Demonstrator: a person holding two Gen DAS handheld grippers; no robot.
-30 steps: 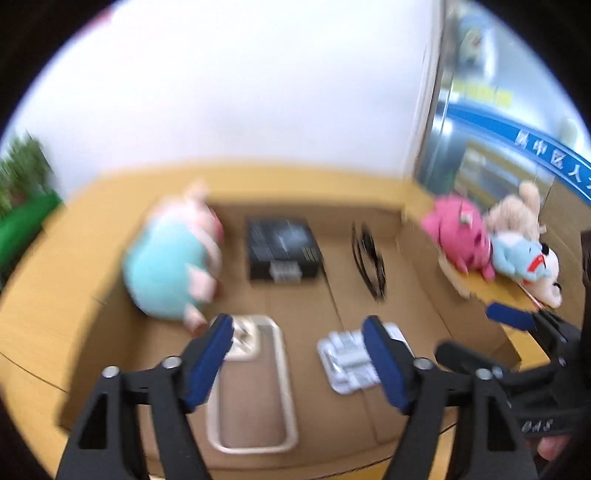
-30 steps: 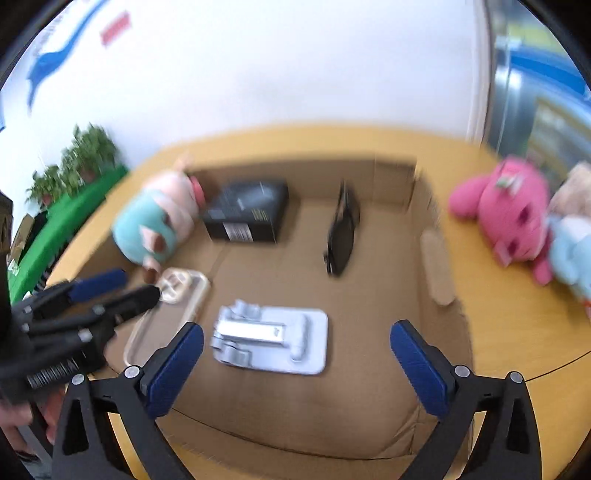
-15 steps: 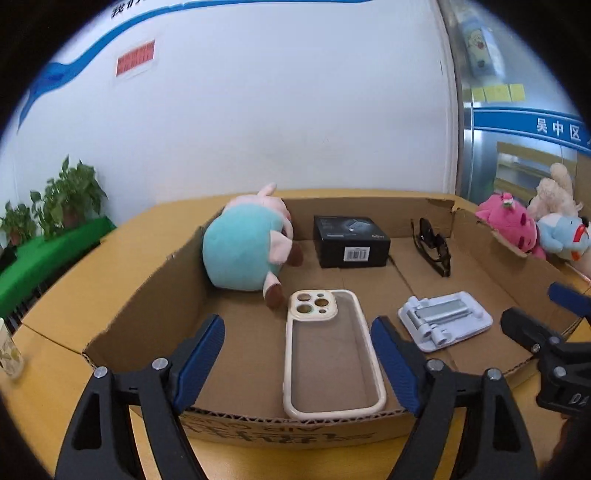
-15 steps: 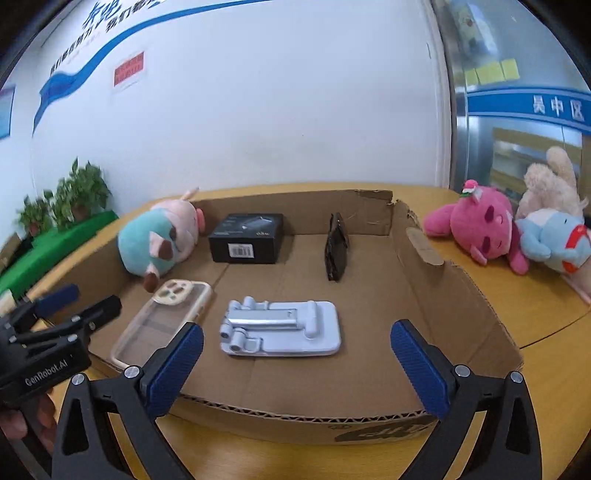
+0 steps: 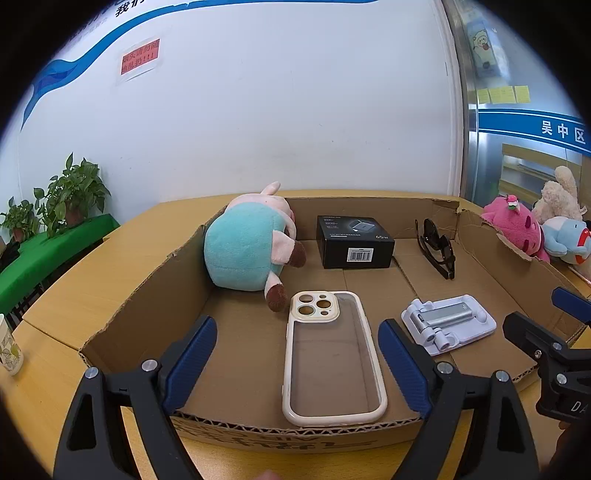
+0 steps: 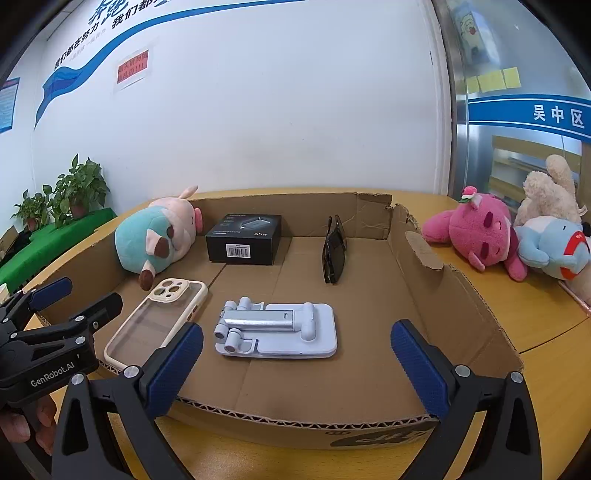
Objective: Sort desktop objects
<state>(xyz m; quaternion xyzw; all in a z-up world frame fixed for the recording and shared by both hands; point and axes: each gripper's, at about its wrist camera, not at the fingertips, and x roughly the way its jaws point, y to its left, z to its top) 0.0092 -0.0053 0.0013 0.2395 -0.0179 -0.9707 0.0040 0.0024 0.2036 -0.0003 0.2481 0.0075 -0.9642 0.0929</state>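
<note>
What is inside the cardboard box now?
Cardboard box holds plush pig, black carton, sunglasses, phone case, phone stand. Under the pig is hidden.

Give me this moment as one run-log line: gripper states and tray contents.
left gripper: opening, empty, over clear phone case | right gripper: open, empty | cardboard tray: teal plush pig, black box, sunglasses, white phone stand

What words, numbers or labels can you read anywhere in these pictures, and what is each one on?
"GenRobot.AI": side of the left gripper.
"65w": top of the black box; its barcode digits are too small.
"吴中区": blue band on the glass partition.
"我们都": blue lettering on the wall banner, cut off by the frame edge.
Red notice: characters too blurred.
Cardboard box front print: cut off, unreadable.
</note>
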